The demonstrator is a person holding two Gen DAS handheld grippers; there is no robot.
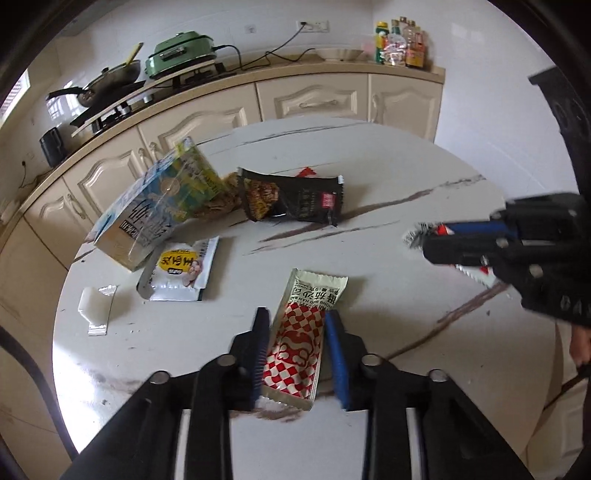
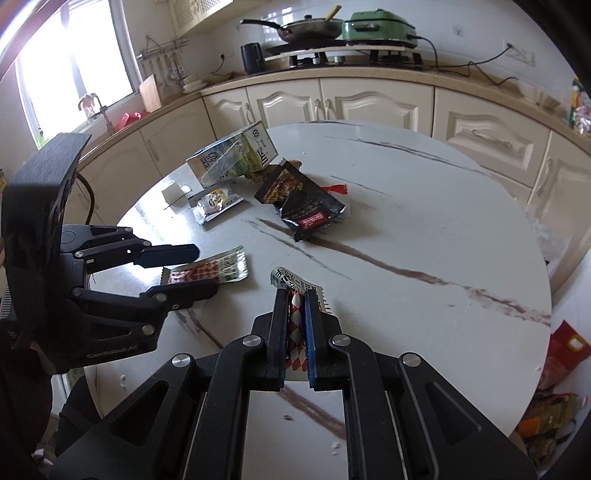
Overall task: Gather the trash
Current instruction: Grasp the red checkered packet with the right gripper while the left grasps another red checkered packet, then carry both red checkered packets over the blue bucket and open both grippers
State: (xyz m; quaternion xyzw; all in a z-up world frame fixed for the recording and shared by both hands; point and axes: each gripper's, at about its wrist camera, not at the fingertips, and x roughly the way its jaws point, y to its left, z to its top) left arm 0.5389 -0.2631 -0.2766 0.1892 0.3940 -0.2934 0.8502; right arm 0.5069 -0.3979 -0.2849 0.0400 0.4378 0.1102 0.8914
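White marbled round table (image 1: 369,177) carries my litter. My left gripper (image 1: 299,350) straddles a flat red-and-white checkered sachet (image 1: 299,343), jaws slightly apart, pads not visibly pressing. My right gripper (image 2: 295,325) is clamped tight on a crumpled checkered wrapper (image 2: 295,314).

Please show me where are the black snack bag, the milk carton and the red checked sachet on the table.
black snack bag (image 1: 295,199), left wrist view, its middle
milk carton (image 1: 159,206), left wrist view, its side
red checked sachet (image 1: 299,343), left wrist view, its checked part

A green electric cooker (image 2: 380,24) and frying pan (image 2: 310,27) sit on the counter above cream cabinets (image 2: 369,107)
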